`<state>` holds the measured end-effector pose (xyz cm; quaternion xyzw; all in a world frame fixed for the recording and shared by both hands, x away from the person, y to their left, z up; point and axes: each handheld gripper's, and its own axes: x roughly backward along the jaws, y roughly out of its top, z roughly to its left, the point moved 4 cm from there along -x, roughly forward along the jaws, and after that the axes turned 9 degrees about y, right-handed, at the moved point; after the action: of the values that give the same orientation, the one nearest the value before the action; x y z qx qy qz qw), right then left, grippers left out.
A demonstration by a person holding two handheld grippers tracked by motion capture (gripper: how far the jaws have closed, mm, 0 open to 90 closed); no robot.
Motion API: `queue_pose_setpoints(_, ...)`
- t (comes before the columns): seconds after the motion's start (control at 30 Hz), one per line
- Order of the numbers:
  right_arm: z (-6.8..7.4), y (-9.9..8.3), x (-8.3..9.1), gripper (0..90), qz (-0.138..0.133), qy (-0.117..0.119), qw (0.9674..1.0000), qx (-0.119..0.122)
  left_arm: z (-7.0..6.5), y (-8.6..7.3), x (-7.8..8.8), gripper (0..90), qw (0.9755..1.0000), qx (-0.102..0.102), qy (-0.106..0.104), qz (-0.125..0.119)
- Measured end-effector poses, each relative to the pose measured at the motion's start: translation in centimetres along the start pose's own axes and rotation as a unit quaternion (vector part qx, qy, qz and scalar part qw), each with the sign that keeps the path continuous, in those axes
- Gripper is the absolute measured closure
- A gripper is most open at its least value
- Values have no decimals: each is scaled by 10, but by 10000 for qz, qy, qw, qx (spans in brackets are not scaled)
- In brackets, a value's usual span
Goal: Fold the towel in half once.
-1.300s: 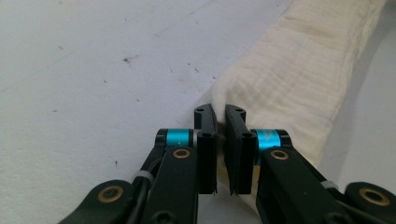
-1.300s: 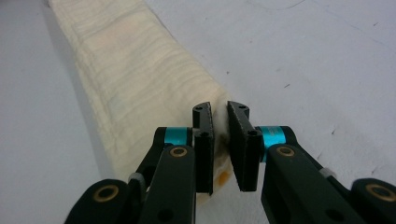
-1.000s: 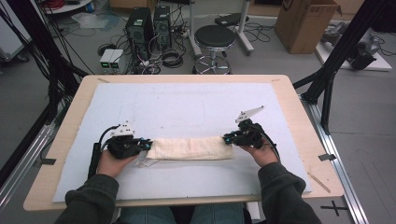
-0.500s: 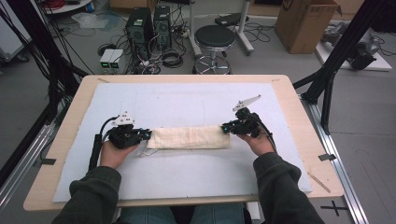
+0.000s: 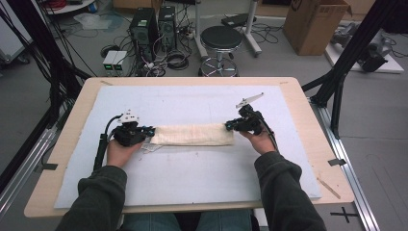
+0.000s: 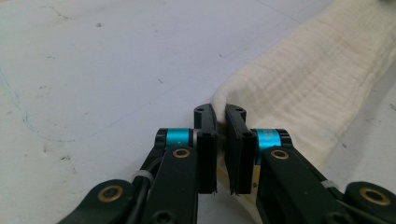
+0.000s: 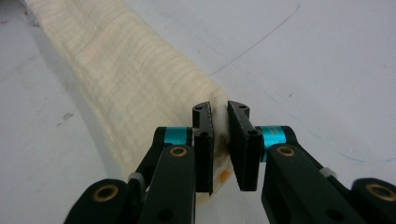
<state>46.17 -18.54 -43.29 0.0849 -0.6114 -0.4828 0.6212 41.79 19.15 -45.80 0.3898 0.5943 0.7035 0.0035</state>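
Observation:
A cream cloth (image 5: pixel 192 134), folded into a long strip, lies across the middle of the white mat (image 5: pixel 192 178). My left gripper (image 5: pixel 147 131) is shut on the strip's left end, and my right gripper (image 5: pixel 229 126) is shut on its right end. In the left gripper view the cloth (image 6: pixel 303 79) runs away up and to the right, with a corner pinched at the left gripper (image 6: pixel 220 117). In the right gripper view the cloth (image 7: pixel 126 70) stretches up and to the left from the right gripper (image 7: pixel 220 116), where its edge is clamped between the jaws.
The mat covers a wooden table (image 5: pixel 308 110). Behind the table stand a black stool (image 5: pixel 221 38), computer towers (image 5: pixel 154 24) with cables, and a cardboard box (image 5: pixel 312 24). Black frame legs (image 5: pixel 341 72) rise at the table's right and left.
Both grippers have carried the cloth strip away from the person, toward the middle of the mat. The grips on its two ends are unchanged.

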Motion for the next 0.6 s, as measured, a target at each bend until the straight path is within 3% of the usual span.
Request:
queue_pose_setpoints(0.4, -9, -5, -10, 780, 108, -67, 9997, -217, 1, 0, -6, 796, 10000, -29, 52, 50)
queue_pose_setpoints(0.6, -12, -6, -9, 680, 24, -45, 9995, -303, 4, 1, -3, 730, 9999, 65, 107, 3)
